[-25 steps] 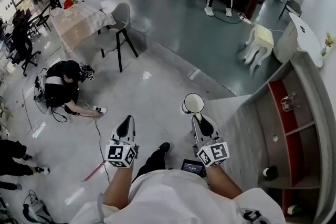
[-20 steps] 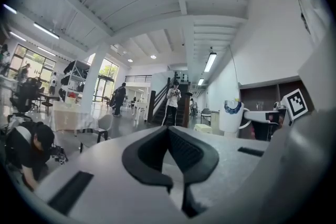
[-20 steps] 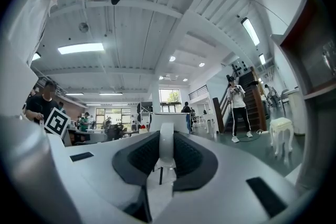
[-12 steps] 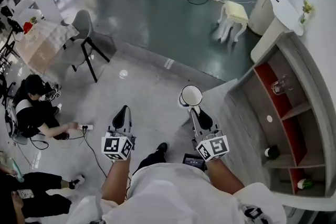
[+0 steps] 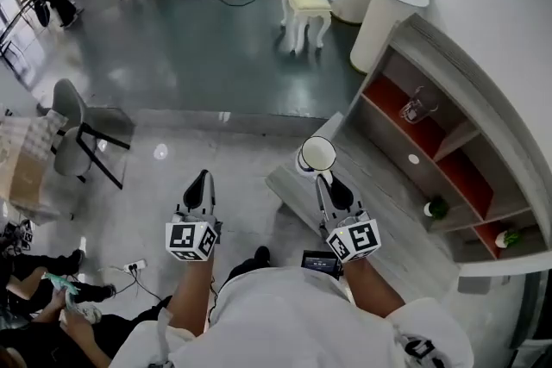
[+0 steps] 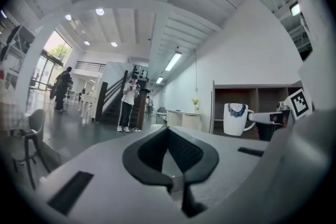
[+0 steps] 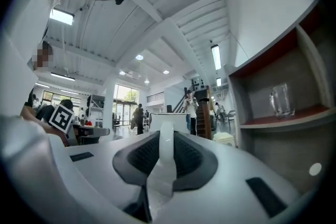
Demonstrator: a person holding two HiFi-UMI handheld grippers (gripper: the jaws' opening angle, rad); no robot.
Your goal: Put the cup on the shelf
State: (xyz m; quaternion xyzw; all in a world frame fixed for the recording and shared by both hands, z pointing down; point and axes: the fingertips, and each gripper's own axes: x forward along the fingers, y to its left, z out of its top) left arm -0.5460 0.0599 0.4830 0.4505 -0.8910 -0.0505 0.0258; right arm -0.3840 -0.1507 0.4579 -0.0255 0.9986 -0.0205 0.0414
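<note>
Left tool (image 5: 200,185): its jaws are together with nothing between them. We hold it level at our side, apart from the work.
Right tool (image 5: 323,177): it is clamped on the handle (image 7: 164,162) of the white mug (image 5: 316,155), with one pad on each side of the handle.
White mug: it is upright with its mouth up. We carry it in the air just beyond the right tool's tips, and it has not yet reached the shelf (image 5: 466,73).
Shelf: it stands ahead and to our right, a grey frame with red-backed compartments. A glass mug (image 5: 416,106) sits in one compartment, and small potted plants (image 5: 435,208) sit in others.
Step in hand: we judge this to be the carry toward the shelf.
Doing it well: we keep the mug level and the hold on the thin handle steady so the body does not swing. We choose a bare stretch of board away from the glass mug. We bring the mug in body first, under the board above, and set its base flat before we part the jaws.
</note>
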